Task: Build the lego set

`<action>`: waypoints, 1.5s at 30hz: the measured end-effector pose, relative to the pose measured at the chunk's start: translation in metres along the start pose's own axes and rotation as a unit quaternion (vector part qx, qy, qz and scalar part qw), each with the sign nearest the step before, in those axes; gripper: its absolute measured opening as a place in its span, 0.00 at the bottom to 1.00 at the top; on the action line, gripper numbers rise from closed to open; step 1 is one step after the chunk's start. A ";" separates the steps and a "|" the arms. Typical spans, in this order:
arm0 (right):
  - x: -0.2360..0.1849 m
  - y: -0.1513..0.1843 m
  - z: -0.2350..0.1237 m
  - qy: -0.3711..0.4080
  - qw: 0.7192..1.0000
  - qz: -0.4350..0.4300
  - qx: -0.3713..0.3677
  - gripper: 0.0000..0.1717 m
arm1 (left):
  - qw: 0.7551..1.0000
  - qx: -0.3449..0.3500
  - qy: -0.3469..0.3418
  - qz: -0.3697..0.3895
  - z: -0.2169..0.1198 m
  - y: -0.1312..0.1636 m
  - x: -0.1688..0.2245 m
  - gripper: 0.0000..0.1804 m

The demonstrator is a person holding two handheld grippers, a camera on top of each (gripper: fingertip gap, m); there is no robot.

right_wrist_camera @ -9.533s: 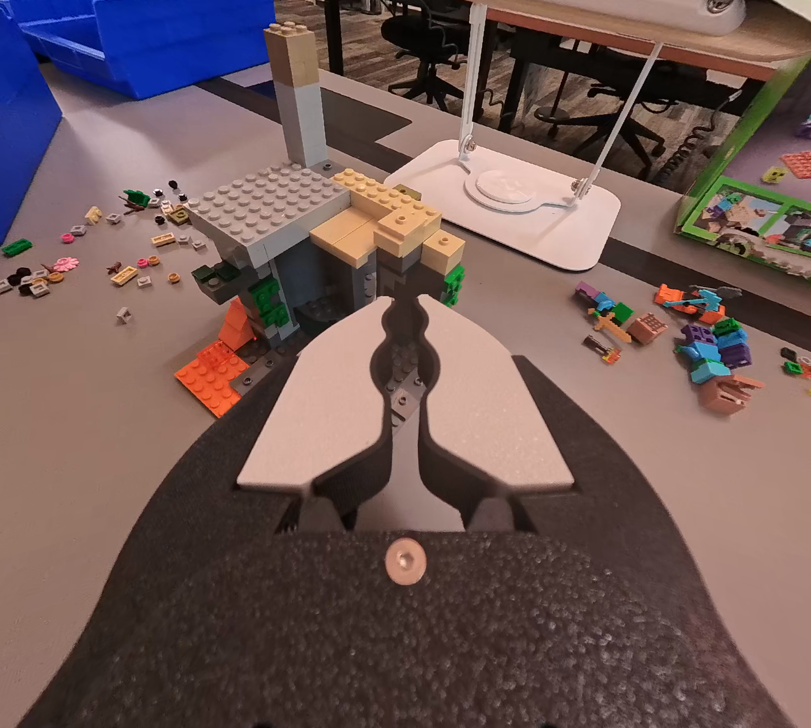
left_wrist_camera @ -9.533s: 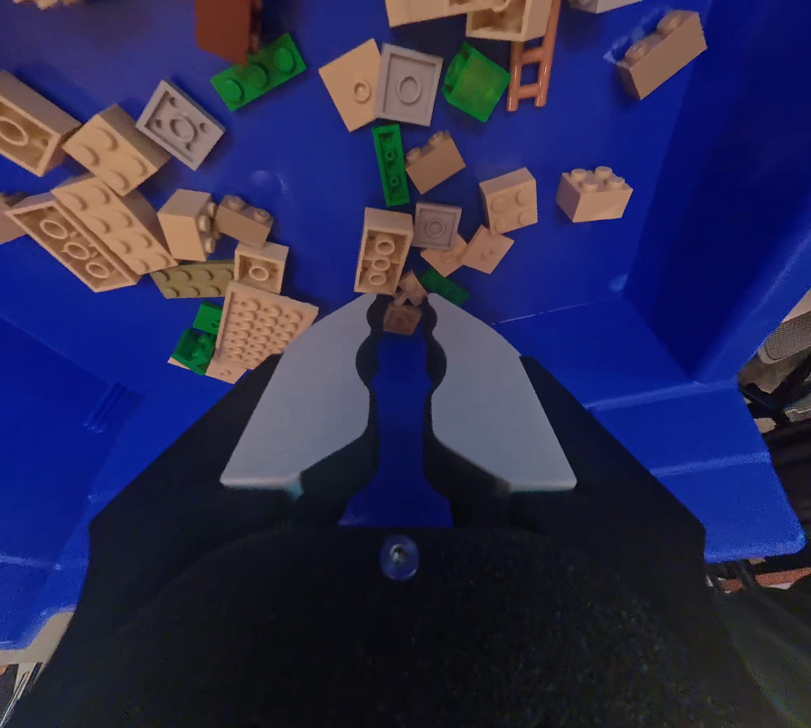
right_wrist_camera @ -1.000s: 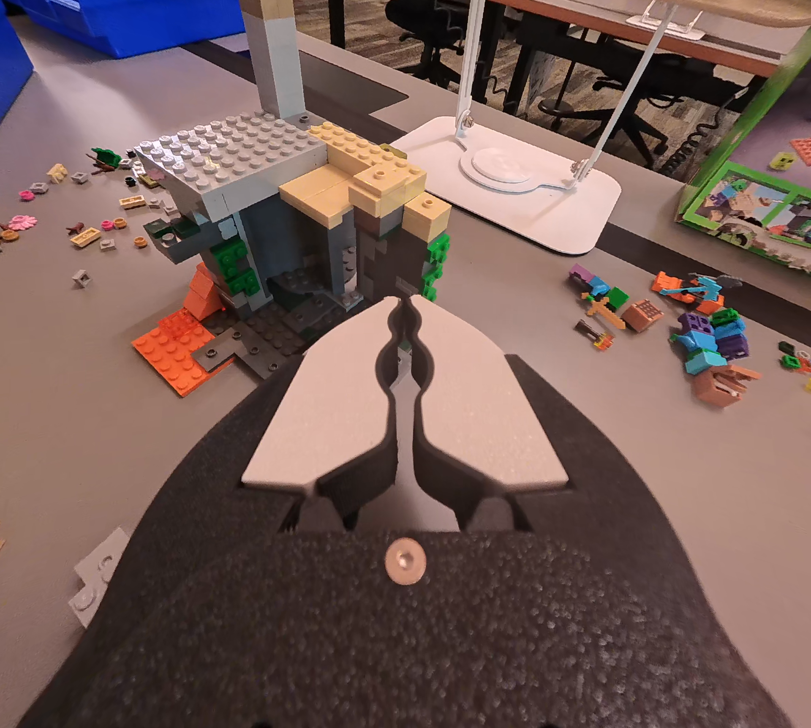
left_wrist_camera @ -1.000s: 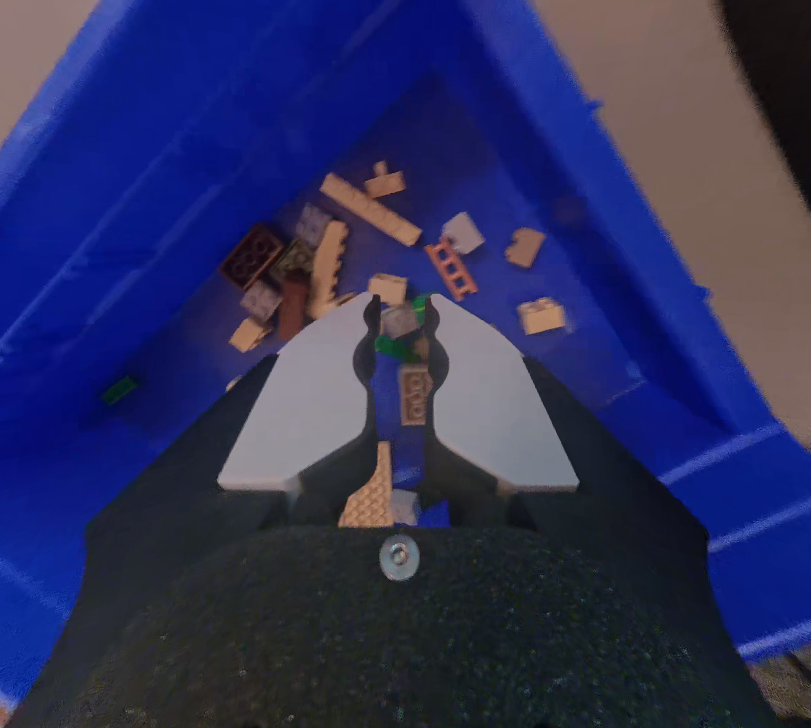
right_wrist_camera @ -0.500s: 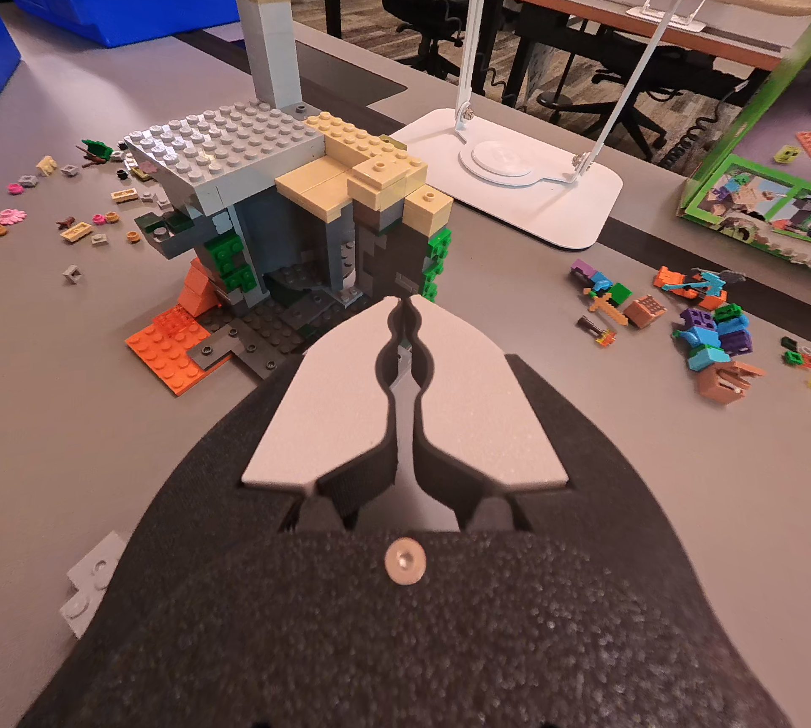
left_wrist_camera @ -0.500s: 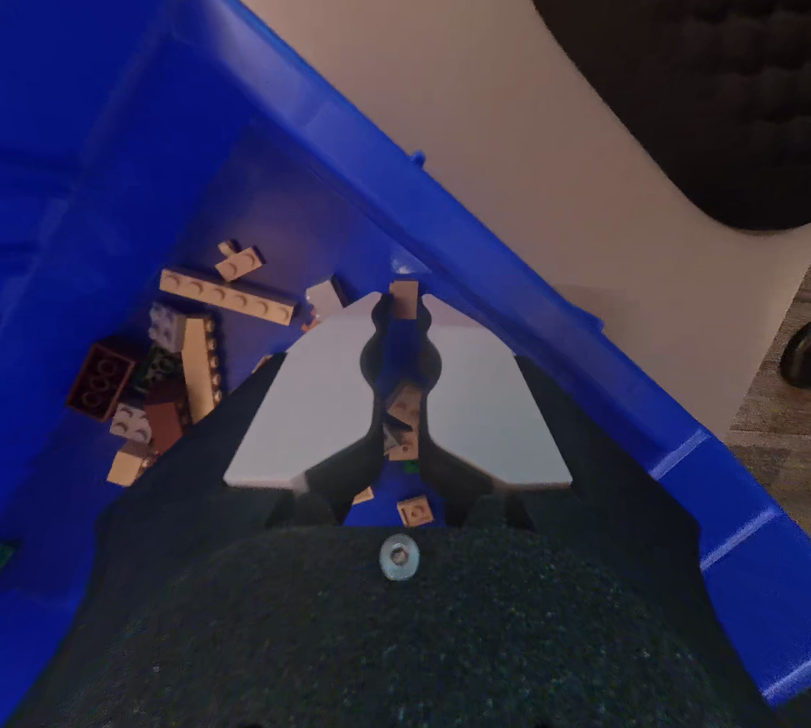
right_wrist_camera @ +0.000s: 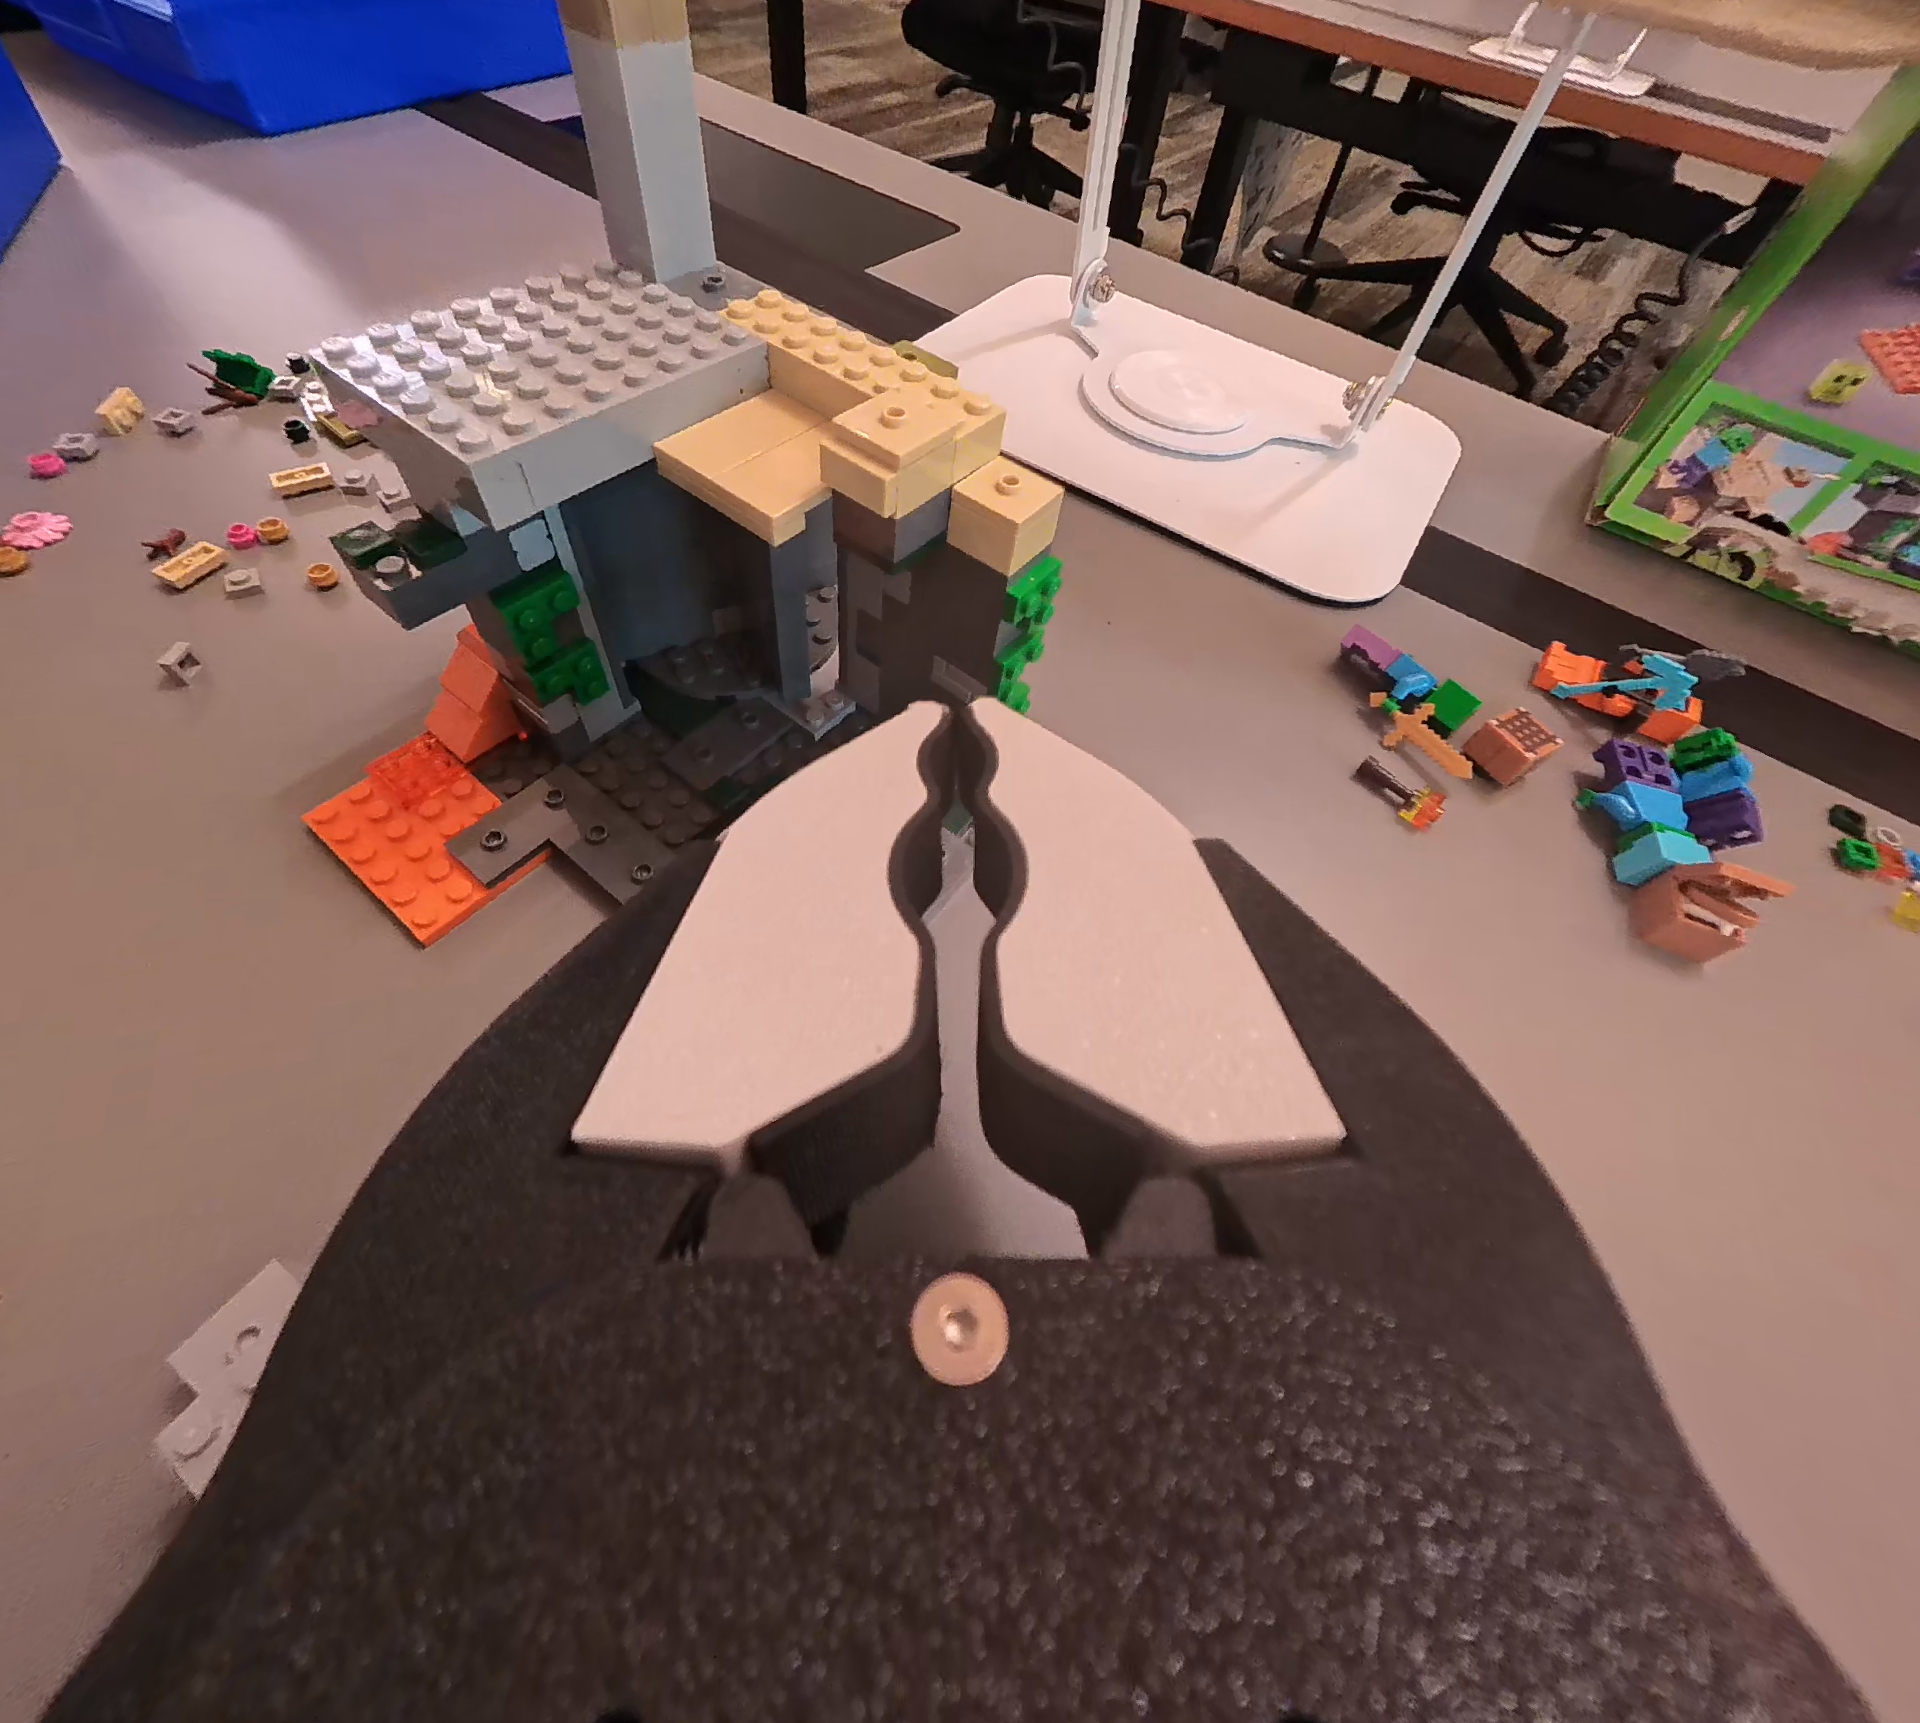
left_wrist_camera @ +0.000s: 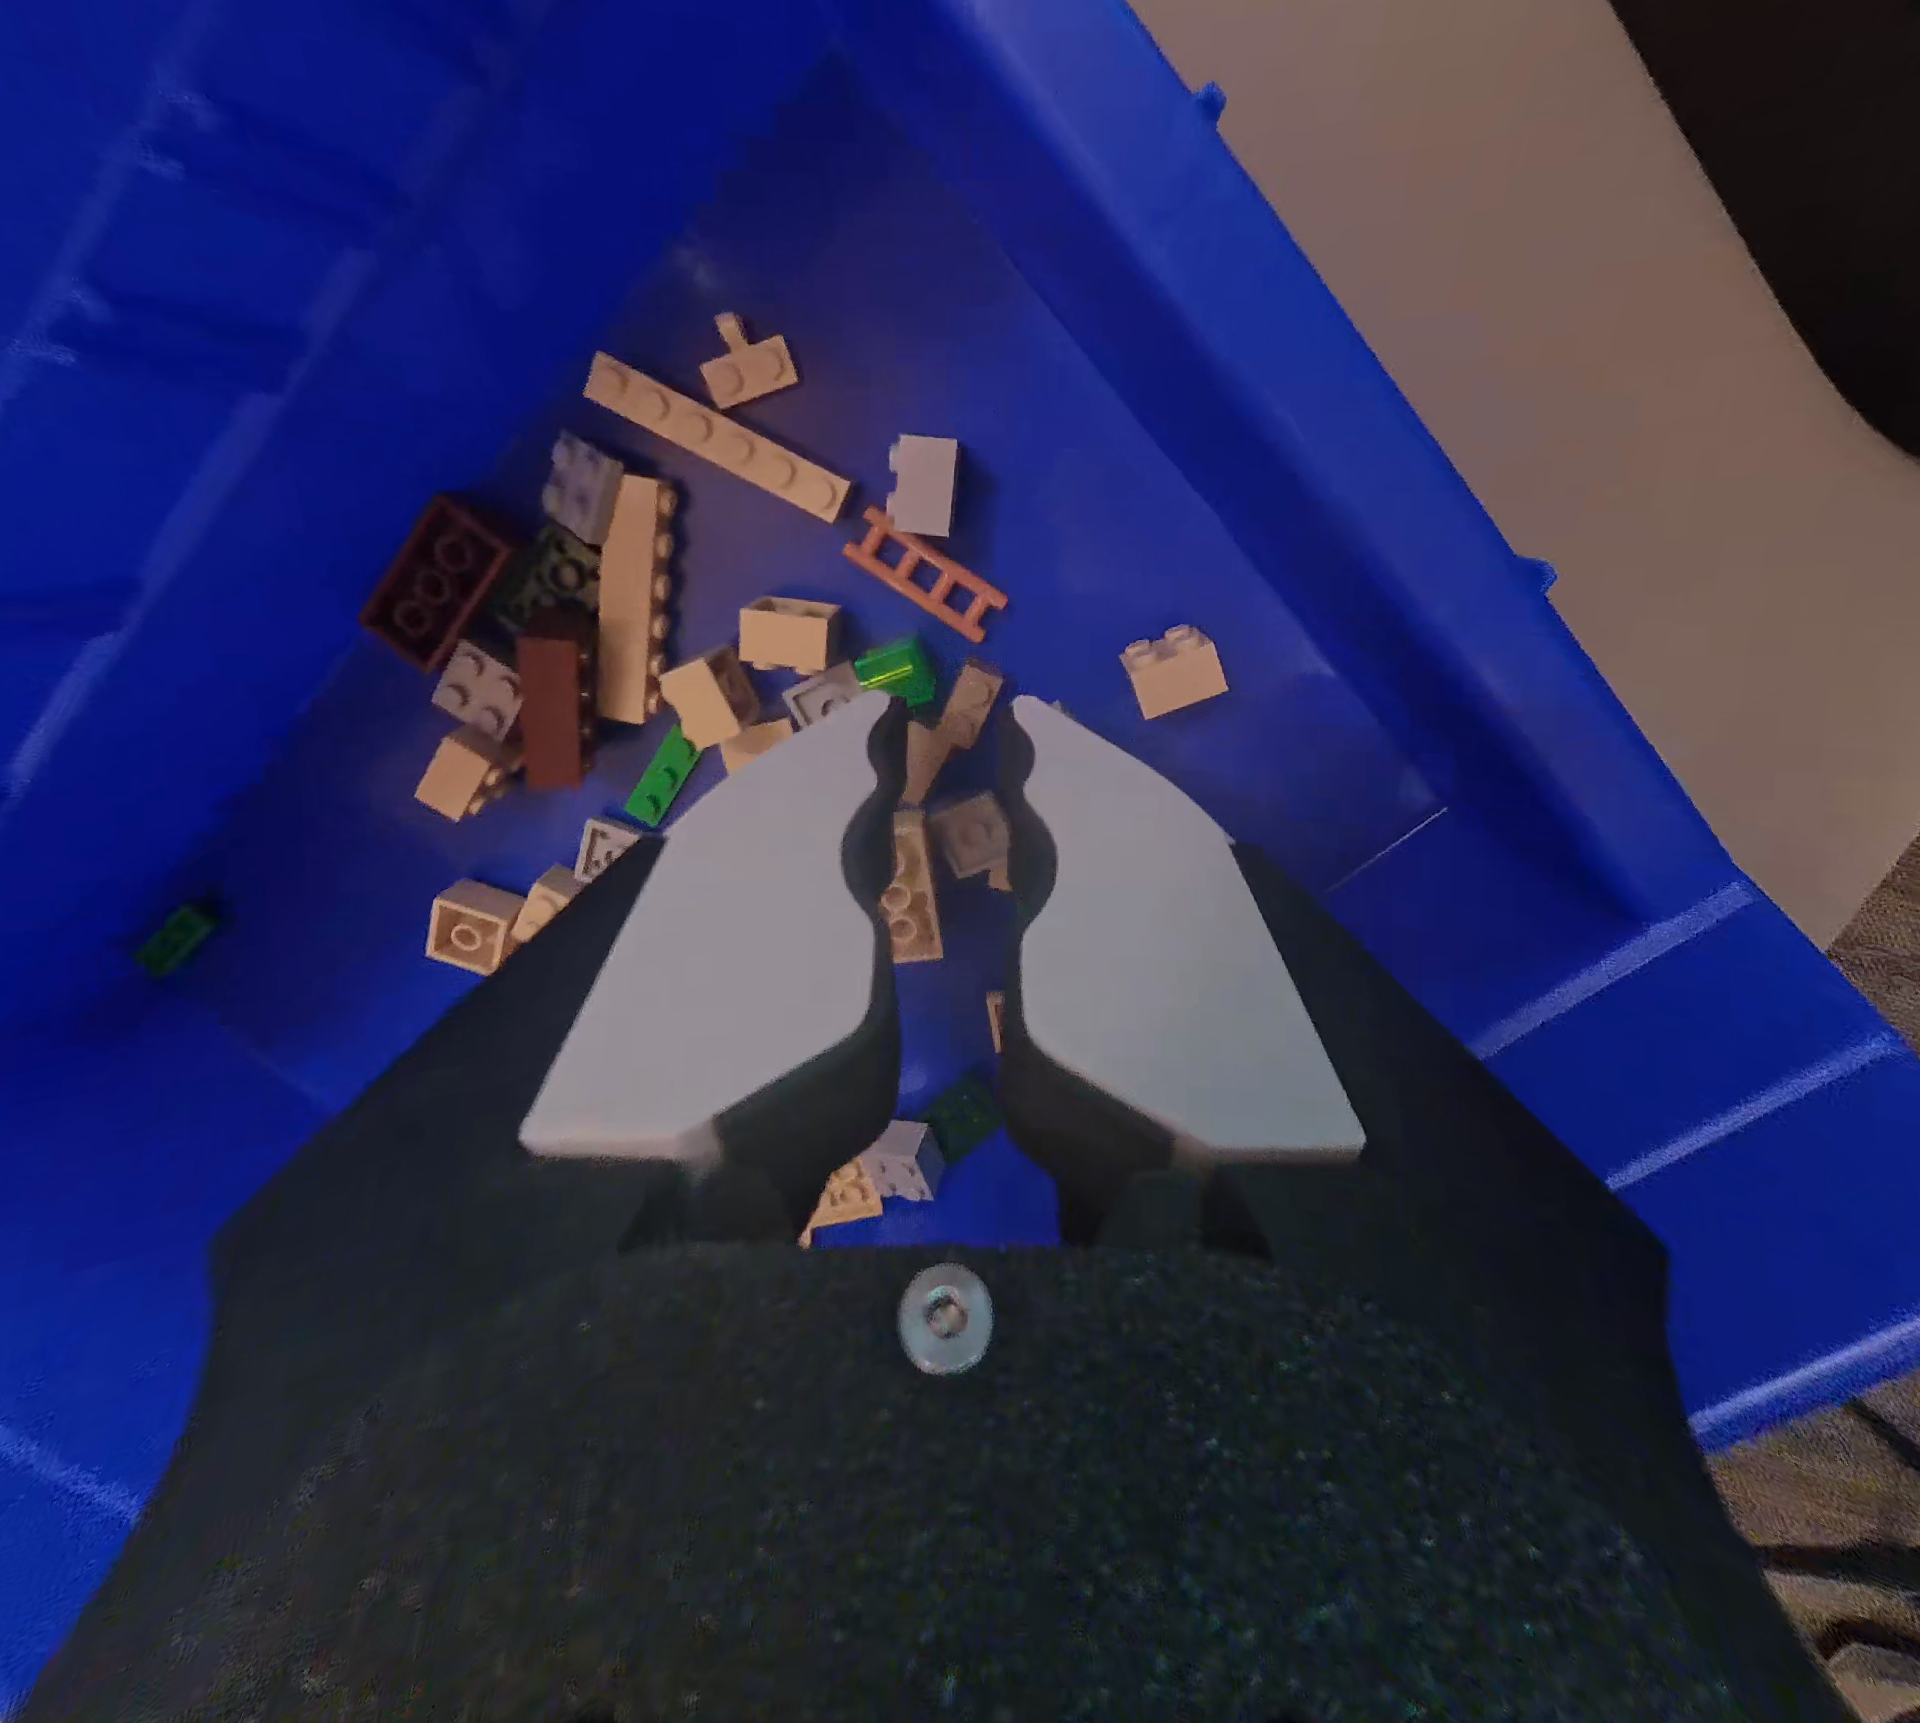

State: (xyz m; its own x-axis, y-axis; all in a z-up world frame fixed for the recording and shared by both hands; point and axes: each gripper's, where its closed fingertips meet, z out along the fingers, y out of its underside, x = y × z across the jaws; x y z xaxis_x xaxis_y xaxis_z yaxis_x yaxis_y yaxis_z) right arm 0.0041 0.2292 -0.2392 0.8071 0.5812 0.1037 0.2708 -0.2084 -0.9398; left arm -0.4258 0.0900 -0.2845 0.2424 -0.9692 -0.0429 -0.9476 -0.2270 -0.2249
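Over the blue plastic bin, the left gripper points steeply down at loose bricks on the bin floor; its jaws stand slightly apart, and a tan piece lies in the gap at the tips, though whether the pads press on it cannot be told; a glossy translucent green brick, a salmon ladder and a long studded tan plate lie close by. Above the smooth grey worktop, the right gripper is held level, its pale matte jaws closed tip to tip with nothing between them, just before the blocky brick building, which has a studded grey roof, tan slabs and an orange base; a white lamp base lies beyond it.
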 end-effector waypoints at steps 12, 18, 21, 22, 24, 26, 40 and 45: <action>0.002 -0.015 -0.011 -0.005 1.000 0.004 0.028 0.00 | 0.979 0.139 -0.141 -0.037 -0.048 -0.083 -0.026 0.00; 0.002 -0.026 -0.020 -0.010 0.999 0.001 0.047 0.00 | 0.974 0.182 -0.136 -0.018 -0.033 -0.173 -0.014 0.00; 0.001 -0.032 -0.025 -0.016 0.998 0.000 0.056 0.00 | 0.980 0.152 -0.124 -0.015 -0.002 -0.200 -0.010 0.05; 0.000 -0.034 -0.028 -0.019 0.998 -0.001 0.061 0.00 | 0.982 0.142 -0.123 -0.016 0.009 -0.206 -0.010 0.07; -0.003 -0.040 -0.033 -0.025 0.997 -0.003 0.071 0.00 | 0.986 0.120 -0.112 -0.023 0.031 -0.213 -0.010 0.07; -0.004 -0.044 -0.038 -0.027 0.996 -0.009 0.079 0.00 | 0.989 0.091 -0.108 -0.037 0.049 -0.213 -0.014 0.08; -0.001 -0.048 -0.065 -0.032 0.994 -0.004 0.101 0.00 | 0.991 0.030 -0.098 -0.085 0.072 -0.208 -0.027 0.10; 0.000 -0.047 -0.067 -0.034 0.994 0.002 0.102 0.00 | 0.991 0.024 -0.095 -0.094 0.073 -0.209 -0.029 0.09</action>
State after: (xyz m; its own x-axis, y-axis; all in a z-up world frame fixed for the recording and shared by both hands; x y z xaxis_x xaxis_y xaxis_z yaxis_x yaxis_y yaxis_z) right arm 0.0267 0.1868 -0.1730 0.7686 0.6341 0.0840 0.1504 -0.0515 -0.9873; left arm -0.2200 0.1723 -0.3074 0.4521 -0.8743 -0.1768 -0.8723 -0.3919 -0.2925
